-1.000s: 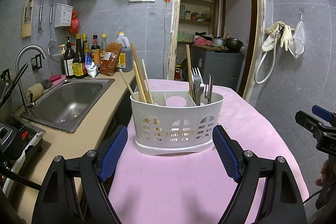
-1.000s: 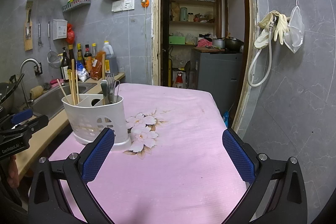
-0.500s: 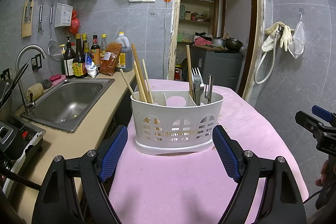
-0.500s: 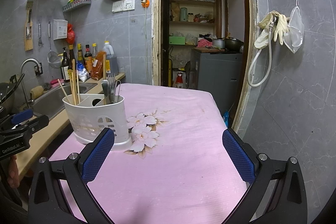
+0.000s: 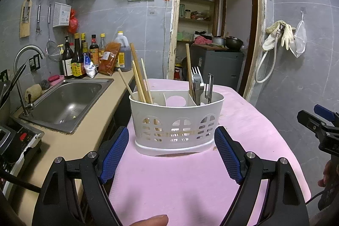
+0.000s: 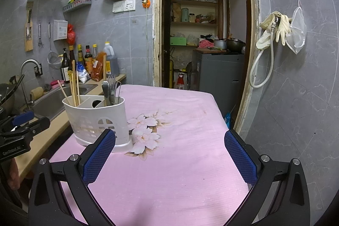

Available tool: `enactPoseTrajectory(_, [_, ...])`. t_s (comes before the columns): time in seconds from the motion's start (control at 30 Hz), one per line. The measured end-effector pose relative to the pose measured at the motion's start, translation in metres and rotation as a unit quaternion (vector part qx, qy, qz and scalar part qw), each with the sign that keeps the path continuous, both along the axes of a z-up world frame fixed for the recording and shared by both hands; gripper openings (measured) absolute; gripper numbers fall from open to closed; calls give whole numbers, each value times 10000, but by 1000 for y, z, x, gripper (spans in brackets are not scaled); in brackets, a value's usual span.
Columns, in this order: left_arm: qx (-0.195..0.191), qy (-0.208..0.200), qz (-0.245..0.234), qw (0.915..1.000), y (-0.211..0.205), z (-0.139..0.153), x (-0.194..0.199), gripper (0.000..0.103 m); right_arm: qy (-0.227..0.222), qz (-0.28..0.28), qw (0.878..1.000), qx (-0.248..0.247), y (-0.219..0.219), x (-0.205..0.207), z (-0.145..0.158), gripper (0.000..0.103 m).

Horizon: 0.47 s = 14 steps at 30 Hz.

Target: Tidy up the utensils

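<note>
A white slotted utensil caddy (image 5: 176, 120) (image 6: 96, 118) stands on the pink tablecloth (image 5: 180, 179). Its left compartment holds several wooden chopsticks (image 5: 139, 79), its right compartment a fork, a spoon and a peeler (image 5: 199, 86); the middle compartment shows only pink cloth through its base. My left gripper (image 5: 172, 155) is open just in front of the caddy, holding nothing. My right gripper (image 6: 169, 153) is open over the cloth to the right of the caddy, also holding nothing.
A steel sink (image 5: 67, 101) and beige counter lie left of the table, with sauce bottles (image 5: 84, 58) at the wall. A doorway (image 6: 201, 35) opens behind the table. The floral print (image 6: 144, 130) marks the cloth beside the caddy.
Both grippers stay open and nearly still; the caddy sits in about the same place in both views. A fingertip now shows at the bottom edge of the left wrist view.
</note>
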<state>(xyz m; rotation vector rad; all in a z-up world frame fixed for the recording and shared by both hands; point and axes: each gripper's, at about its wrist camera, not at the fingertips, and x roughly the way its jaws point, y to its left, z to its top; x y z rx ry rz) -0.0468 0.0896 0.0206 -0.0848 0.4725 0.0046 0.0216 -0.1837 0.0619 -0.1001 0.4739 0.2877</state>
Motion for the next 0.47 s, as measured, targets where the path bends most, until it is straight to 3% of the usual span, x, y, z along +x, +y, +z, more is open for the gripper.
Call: enactPoseTrajectory(0.47, [45,80,36,10000,-1,-5,3,79,44,31,10000,13,1,0,1,103])
